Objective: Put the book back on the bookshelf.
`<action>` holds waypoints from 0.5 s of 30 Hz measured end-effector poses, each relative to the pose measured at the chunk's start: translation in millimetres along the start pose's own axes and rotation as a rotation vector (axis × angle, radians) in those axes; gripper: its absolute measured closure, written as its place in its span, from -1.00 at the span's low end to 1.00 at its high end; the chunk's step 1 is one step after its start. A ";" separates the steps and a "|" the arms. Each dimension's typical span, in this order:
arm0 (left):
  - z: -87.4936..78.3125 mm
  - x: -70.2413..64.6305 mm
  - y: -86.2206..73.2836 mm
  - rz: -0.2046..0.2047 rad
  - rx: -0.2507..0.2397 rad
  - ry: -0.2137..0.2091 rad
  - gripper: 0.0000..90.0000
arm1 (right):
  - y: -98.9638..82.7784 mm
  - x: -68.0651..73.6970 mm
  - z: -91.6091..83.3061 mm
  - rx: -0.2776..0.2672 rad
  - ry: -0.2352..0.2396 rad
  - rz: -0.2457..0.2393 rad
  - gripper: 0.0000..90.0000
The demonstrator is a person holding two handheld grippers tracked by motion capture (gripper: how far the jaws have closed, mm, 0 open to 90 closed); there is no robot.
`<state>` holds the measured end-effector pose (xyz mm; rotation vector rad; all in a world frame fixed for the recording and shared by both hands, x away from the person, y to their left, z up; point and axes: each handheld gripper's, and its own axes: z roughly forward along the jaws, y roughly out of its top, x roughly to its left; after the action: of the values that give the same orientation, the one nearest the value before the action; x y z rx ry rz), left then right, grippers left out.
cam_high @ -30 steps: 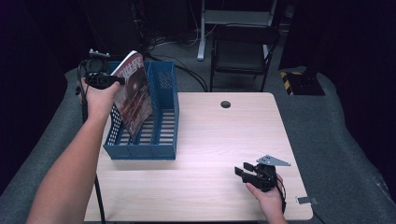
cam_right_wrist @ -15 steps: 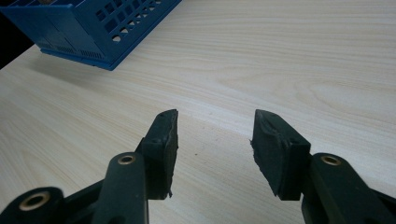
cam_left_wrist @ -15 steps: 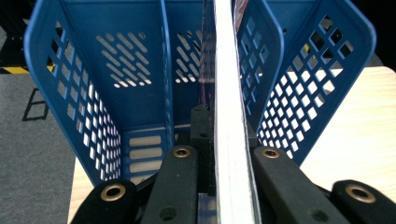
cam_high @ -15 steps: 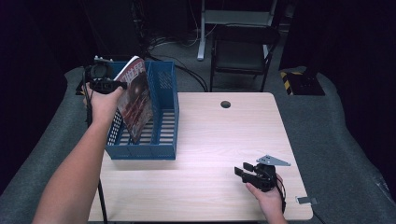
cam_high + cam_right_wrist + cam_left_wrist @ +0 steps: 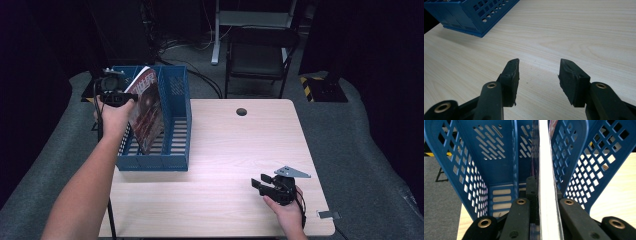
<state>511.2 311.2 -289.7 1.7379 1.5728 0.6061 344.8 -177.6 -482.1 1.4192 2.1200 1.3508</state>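
A magazine [image 5: 147,112] with a dark red cover stands tilted inside the blue slotted basket [image 5: 177,125] at the table's left. My left gripper [image 5: 117,92] is shut on its upper edge, just above the basket's left wall. In the left gripper view the magazine's white edge [image 5: 546,170] runs between the jaws of that gripper [image 5: 545,197] and down into the basket [image 5: 499,165]. My right gripper [image 5: 262,182] rests low over the table's front right, open, with nothing between its fingers; in the right gripper view it [image 5: 539,72] points across bare wood.
The light wooden table [image 5: 240,150] has a cable hole [image 5: 241,111] near its far edge. A corner of the basket [image 5: 474,15] lies beyond the right gripper. A dark chair [image 5: 257,55] stands behind the table; grey floor surrounds it.
My left hand has sunk, carrying the magazine deeper into the basket. The right hand and gripper have not moved.
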 end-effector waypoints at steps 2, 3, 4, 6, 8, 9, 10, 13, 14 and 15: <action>2.2 0.8 -1.9 -0.001 -0.002 0.001 0.87 | -0.2 -0.1 0.2 -0.002 0.000 0.000 0.12; 3.0 1.0 -2.4 0.003 -0.001 0.002 0.87 | -0.1 -0.3 0.1 -0.001 0.001 0.001 0.12; 3.6 0.6 -3.1 0.002 0.002 0.002 0.87 | 0.0 -0.5 0.0 -0.001 0.002 0.002 0.12; 5.2 -0.7 -4.6 -0.001 -0.004 0.006 0.87 | 0.2 -0.2 -0.1 -0.002 0.001 0.006 0.12; 7.5 -1.6 -5.9 0.009 0.000 0.010 0.87 | 0.3 -0.2 0.0 -0.001 0.001 0.005 0.12; 8.4 -1.8 -6.6 0.012 0.010 0.010 0.86 | 0.1 -0.5 0.0 0.000 0.003 -0.001 0.12; 10.1 -2.7 -7.8 0.007 0.008 0.013 0.87 | 0.0 -0.4 0.4 0.000 0.003 -0.001 0.12; 13.9 -2.8 -11.4 0.008 0.000 0.017 0.86 | -0.1 -0.2 0.7 0.003 0.005 0.002 0.11; 15.3 -2.9 -13.1 0.004 -0.013 0.017 0.87 | -0.1 -0.4 0.8 0.003 0.005 0.003 0.11; 16.6 -3.1 -14.2 0.008 -0.020 0.020 0.86 | -0.2 -0.9 0.8 0.003 0.003 0.002 0.11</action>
<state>513.8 305.2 -310.8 1.7286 1.5693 0.6429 345.6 -177.9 -482.9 1.4223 2.1240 1.3522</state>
